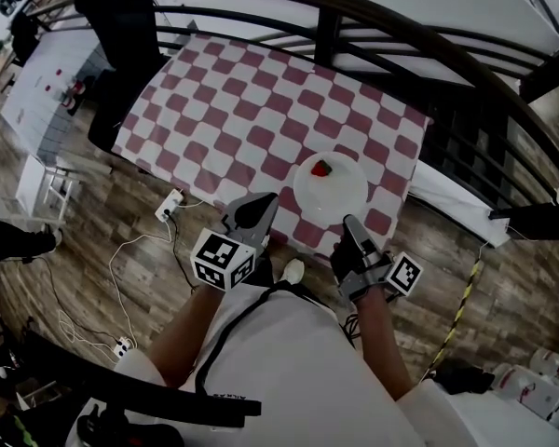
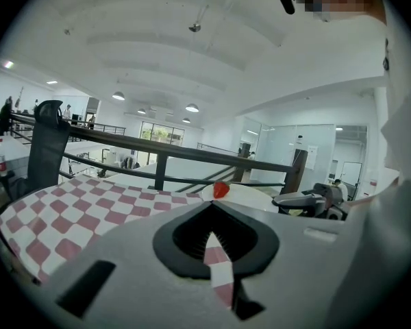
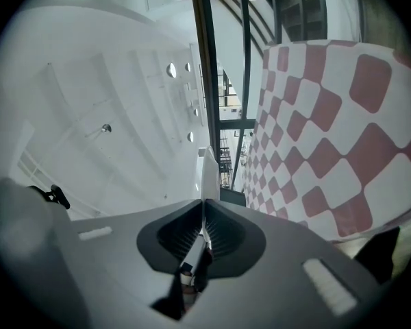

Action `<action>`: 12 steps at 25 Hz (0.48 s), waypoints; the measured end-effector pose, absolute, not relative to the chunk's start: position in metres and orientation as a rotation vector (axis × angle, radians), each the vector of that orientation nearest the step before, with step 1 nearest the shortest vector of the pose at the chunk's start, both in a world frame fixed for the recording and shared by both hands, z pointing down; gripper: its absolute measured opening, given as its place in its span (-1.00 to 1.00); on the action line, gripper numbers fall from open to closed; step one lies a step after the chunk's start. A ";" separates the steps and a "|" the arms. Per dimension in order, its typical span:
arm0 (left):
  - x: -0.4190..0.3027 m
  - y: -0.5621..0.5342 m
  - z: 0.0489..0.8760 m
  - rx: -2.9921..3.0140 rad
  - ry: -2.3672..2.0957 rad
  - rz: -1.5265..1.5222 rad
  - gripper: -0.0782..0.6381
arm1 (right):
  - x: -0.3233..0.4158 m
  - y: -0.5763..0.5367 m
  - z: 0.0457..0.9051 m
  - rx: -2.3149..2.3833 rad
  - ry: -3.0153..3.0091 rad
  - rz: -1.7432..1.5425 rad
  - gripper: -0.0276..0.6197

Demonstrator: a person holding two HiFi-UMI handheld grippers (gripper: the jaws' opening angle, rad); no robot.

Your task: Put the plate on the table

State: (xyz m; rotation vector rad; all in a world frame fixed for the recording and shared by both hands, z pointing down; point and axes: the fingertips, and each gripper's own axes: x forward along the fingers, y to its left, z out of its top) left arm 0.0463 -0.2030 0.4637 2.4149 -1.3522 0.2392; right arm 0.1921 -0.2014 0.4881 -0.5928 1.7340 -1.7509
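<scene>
A white plate [image 1: 334, 194] carrying a strawberry [image 1: 321, 168] is over the near right part of the red-and-white checkered table [image 1: 224, 110]. My right gripper [image 1: 348, 222] is shut on the plate's near rim. In the right gripper view the plate [image 3: 208, 166] appears edge-on between the shut right gripper [image 3: 204, 201]. My left gripper [image 1: 268, 201] is shut and holds nothing, its tip at the table's near edge, left of the plate. The left gripper view looks over the shut left gripper [image 2: 212, 204] to the plate [image 2: 253, 195], the strawberry [image 2: 221, 189] and the right gripper [image 2: 308, 203].
A black railing [image 1: 373, 17] curves round the far and right sides of the table. A black chair [image 1: 116, 35] stands at the far left corner. A power strip [image 1: 169, 205] and white cables [image 1: 121, 277] lie on the wooden floor at the left.
</scene>
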 end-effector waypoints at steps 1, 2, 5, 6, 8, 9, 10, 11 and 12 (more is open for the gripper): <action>0.043 -0.204 0.467 2.409 -1.353 0.246 -0.77 | 0.189 -0.203 0.489 -0.589 1.738 -1.752 -0.84; 0.041 -0.204 0.470 2.404 -1.352 0.251 -0.77 | 0.186 -0.204 0.490 -0.589 1.743 -1.753 -0.84; 0.034 -0.207 0.477 2.397 -1.341 0.249 -0.77 | 0.178 -0.209 0.495 -0.598 1.751 -1.758 -0.84; 0.030 -0.210 0.478 2.397 -1.336 0.247 -0.77 | 0.176 -0.212 0.497 -0.602 1.750 -1.756 -0.84; 0.022 -0.216 0.481 2.396 -1.327 0.245 -0.77 | 0.170 -0.218 0.499 -0.604 1.745 -1.747 -0.84; 0.016 -0.219 0.482 2.395 -1.324 0.245 -0.77 | 0.166 -0.221 0.501 -0.604 1.746 -1.742 -0.84; 0.010 -0.223 0.484 2.394 -1.322 0.245 -0.77 | 0.162 -0.225 0.502 -0.603 1.751 -1.738 -0.84; 0.005 -0.226 0.485 2.395 -1.319 0.245 -0.77 | 0.157 -0.228 0.504 -0.600 1.758 -1.734 -0.85; -0.001 -0.230 0.486 2.397 -1.316 0.246 -0.77 | 0.153 -0.231 0.505 -0.596 1.766 -1.730 -0.85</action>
